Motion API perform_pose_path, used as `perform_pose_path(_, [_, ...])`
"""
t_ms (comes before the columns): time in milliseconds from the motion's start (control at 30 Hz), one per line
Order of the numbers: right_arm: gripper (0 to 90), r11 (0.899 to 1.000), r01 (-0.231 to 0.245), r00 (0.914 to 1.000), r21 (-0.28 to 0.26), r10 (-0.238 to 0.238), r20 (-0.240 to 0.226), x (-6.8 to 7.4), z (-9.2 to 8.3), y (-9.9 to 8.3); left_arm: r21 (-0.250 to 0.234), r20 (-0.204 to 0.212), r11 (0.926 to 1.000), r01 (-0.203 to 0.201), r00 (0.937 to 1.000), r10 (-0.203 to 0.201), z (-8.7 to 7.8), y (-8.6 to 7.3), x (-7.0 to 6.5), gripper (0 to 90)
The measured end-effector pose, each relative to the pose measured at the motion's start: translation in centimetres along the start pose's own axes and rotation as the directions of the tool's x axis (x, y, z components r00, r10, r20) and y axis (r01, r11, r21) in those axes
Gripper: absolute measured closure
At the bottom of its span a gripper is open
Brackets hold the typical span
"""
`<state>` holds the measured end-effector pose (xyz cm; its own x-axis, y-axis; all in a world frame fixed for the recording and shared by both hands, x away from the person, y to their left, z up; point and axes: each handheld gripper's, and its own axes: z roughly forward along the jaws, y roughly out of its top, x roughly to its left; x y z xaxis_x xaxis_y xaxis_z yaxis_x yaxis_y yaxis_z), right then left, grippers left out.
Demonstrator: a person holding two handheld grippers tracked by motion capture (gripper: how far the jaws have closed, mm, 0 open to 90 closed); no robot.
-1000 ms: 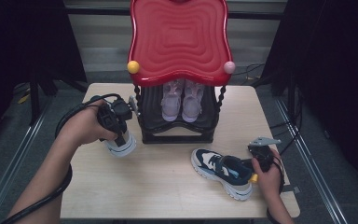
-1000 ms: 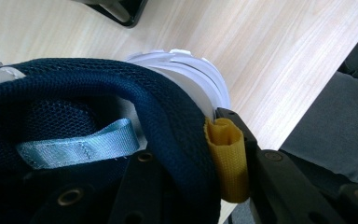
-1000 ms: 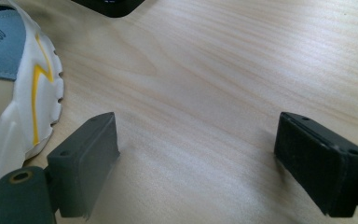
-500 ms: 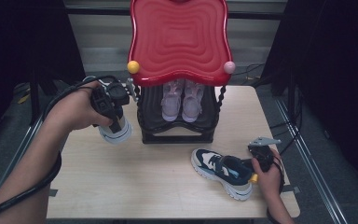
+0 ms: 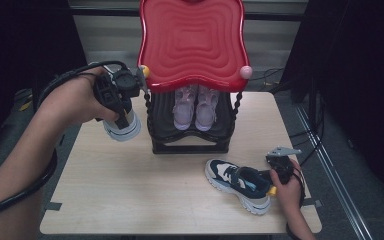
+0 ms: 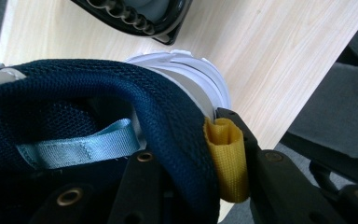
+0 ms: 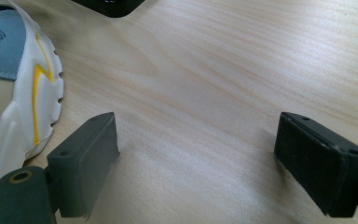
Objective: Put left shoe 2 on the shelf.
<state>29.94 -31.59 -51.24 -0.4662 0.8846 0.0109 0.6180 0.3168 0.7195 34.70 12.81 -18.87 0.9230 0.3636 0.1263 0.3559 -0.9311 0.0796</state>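
A navy and white sneaker [image 5: 124, 128] hangs in the air left of the black shoe rack [image 5: 190, 142], sole outward. My left gripper [image 5: 121, 118] is shut on it. In the left gripper view my left gripper [image 6: 191, 154] pinches the sneaker's navy heel collar [image 6: 121, 93] beside its yellow pull tab [image 6: 226, 158]. The matching sneaker [image 5: 237, 184] lies on the wooden table [image 5: 130, 190] at the front right. My right gripper [image 5: 280, 167] rests just right of its heel. In the right gripper view my right gripper [image 7: 196, 158] stands open over bare wood, that sneaker [image 7: 14, 93] to its left.
The rack carries a red wavy top [image 5: 192, 40] with a yellow and a pink knob. A pair of lilac shoes [image 5: 195, 107] stands on its shelf. The left gripper's cable loops over the table's left edge. Dark floor surrounds the table.
My left hand has lifted the sneaker off the table and up beside the rack's left post. The right hand and the other sneaker have stayed put.
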Motion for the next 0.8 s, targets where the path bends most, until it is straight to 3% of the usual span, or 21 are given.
perform_pose_path(400, [12.8, 1.000, -0.006, 1.0000, 0.007, 0.006, -0.005, 0.1, 0.0, 0.0, -0.010, -0.058, 0.9995, -0.030, 0.9979, 0.029, -3.2, 0.9, -0.1, 71.7])
perform_pose_path(533, [12.8, 1.000, -0.005, 1.0000, 0.007, 0.005, -0.005, 0.0, 0.0, 0.0, 0.003, -0.079, 0.9987, -0.051, 0.9956, 0.051, -4.5, 1.2, 0.0, 71.7])
perform_pose_path(800, [12.8, 1.000, -0.005, 1.0000, 0.007, 0.005, -0.005, 0.0, 0.0, 0.0, -0.013, -0.123, 0.9981, -0.061, 0.9906, 0.058, -6.7, 1.7, -0.2, 71.7])
